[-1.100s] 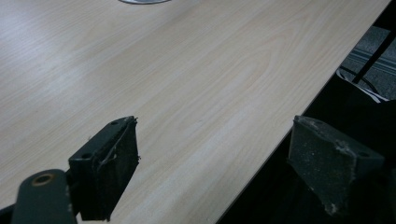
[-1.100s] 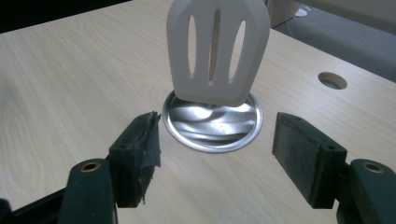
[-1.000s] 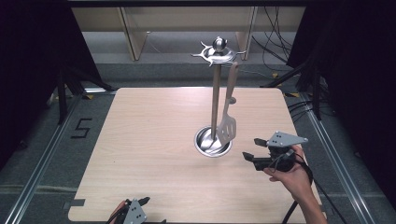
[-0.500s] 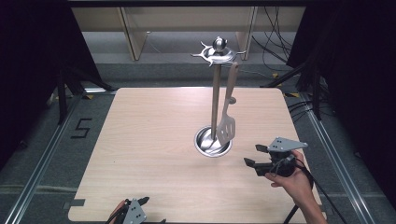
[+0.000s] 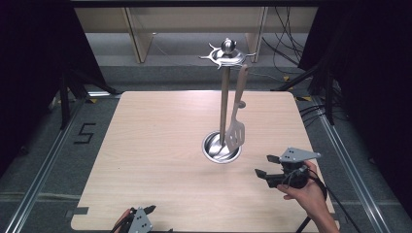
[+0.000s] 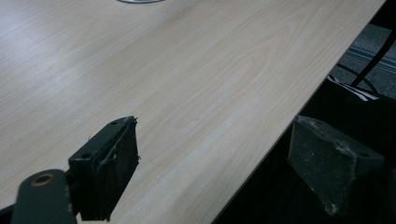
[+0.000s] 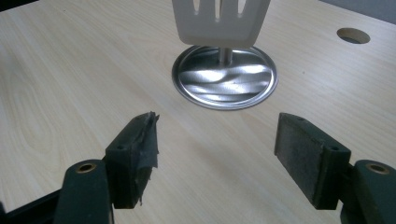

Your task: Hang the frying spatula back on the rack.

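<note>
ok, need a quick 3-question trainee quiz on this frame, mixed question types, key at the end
1. True or false: the slotted metal spatula lies flat on the light wooden table.
2. Which gripper is nearer the round steel base of the tall metal utensil stand? A) left gripper B) right gripper
3. Fill in: the jaws of the right gripper stand ____.

Key
1. False. It hangs upright from the stand's top, its blade just above the base.
2. B. It hovers off the base's right side, jaws pointed toward it; the left gripper sits at the table's near edge.
3. Open, with nothing between them.
</note>
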Motion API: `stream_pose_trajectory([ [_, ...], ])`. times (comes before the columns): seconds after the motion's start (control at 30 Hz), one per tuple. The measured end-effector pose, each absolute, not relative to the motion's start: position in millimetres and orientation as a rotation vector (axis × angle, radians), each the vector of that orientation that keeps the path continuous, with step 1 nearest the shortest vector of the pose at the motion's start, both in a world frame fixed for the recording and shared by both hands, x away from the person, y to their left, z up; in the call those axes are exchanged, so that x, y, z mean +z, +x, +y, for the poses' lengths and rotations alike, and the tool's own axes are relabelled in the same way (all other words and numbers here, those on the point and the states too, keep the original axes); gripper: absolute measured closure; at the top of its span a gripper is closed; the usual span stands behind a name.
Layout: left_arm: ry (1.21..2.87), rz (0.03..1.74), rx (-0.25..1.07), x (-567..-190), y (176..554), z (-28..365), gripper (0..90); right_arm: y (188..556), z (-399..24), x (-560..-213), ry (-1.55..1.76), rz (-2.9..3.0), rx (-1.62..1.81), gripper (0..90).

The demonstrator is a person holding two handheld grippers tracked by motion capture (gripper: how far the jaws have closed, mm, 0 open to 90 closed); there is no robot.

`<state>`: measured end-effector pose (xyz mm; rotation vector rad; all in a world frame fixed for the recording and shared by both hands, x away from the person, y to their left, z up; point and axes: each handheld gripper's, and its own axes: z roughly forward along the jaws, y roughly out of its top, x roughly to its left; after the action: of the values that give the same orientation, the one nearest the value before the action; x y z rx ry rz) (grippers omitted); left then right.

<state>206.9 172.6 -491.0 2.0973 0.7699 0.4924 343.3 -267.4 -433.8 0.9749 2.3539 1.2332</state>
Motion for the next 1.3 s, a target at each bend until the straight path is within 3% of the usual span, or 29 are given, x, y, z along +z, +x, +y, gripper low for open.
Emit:
stream_pose_trajectory([
  [1.3, 2.104, 0.769, 0.486, -492, 204, 171, 15.2, 303, -261, -472, 0.947, 2.420, 1.224, 25.9],
])
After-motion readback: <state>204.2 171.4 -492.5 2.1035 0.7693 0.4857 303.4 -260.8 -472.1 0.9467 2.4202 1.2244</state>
